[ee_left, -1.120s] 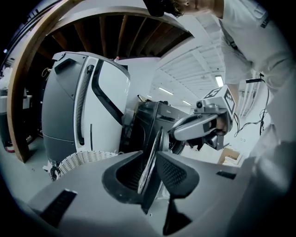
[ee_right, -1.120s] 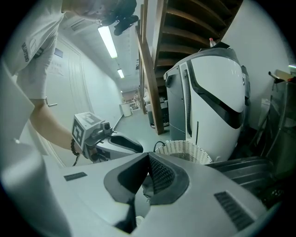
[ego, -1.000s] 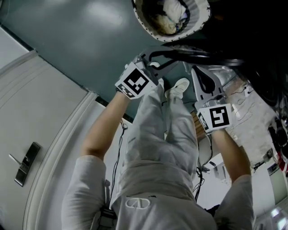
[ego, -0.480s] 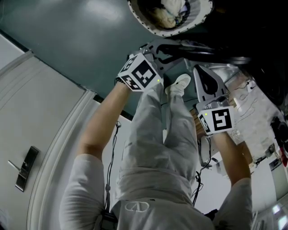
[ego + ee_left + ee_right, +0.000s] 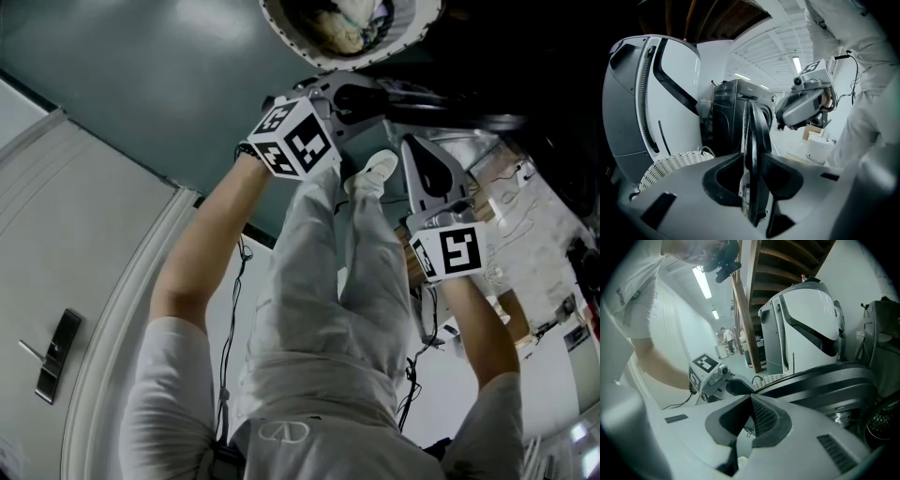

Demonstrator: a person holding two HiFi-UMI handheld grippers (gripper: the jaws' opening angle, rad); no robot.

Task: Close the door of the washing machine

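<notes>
1. The left gripper is clamping on the washing machine's door; the door is standing edge-on between the two fingers; its dark rim is filling the gap and both pads are pressing against it; these jaws have just been closing.
2. The door is standing open, away from the dark washing machine behind it; its thin round edge is rising above the fingers and running down between them.
3. The right gripper is holding its fingers together with nothing between them; the door's dark curved rim is sweeping past just to the right of those fingers, outside them; I cannot tell whether the gripper's side is touching it.
4. In the head view both grippers are reaching forward over the person's legs; the left one is sitting higher in the picture than the right, with the door's dark band crossing beyond them.
5. A white wicker basket is sitting at the foot of a tall white appliance, to the left of the washing machine.
</notes>
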